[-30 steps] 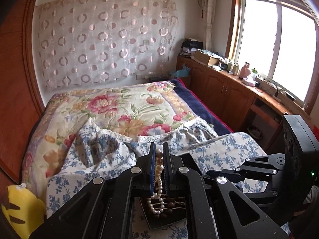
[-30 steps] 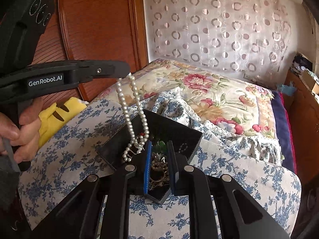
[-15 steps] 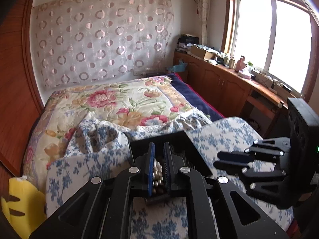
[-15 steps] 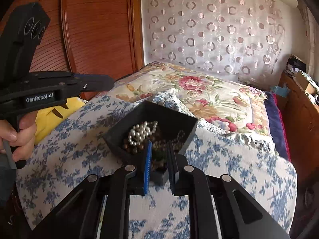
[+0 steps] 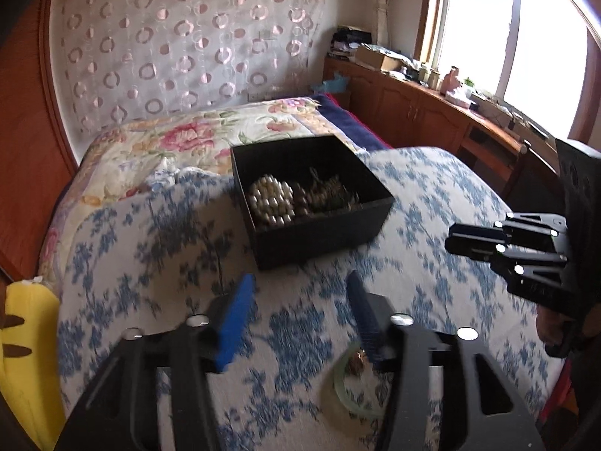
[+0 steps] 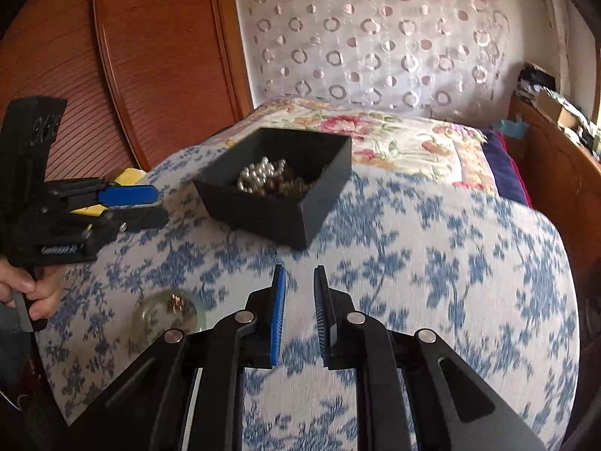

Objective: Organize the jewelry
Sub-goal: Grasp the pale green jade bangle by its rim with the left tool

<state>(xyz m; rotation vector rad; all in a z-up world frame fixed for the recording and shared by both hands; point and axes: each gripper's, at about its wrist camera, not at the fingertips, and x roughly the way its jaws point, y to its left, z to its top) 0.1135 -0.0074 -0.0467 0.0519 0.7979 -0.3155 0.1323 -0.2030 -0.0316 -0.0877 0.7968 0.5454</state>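
My left tongs [image 5: 300,315] are opening with nothing between the blue pads, and they hang over the blue-flowered cover [image 5: 432,195], short of the black box [image 5: 319,233] that sits at twelve o'clock from them. I judge that spread is meant to ready them for another piece. My right tongs [image 6: 299,312] stand with only a narrow gap and are empty too, the box at about eleven o'clock from them. In the box the pearl strand [image 5: 271,199] lies heaped in a pale coil on the left, with brown beads [image 6: 291,186] and darker tangled chain beside it. A small glass dish [image 6: 169,315] holding something glinting waits at nine o'clock of my right tongs, probably next.
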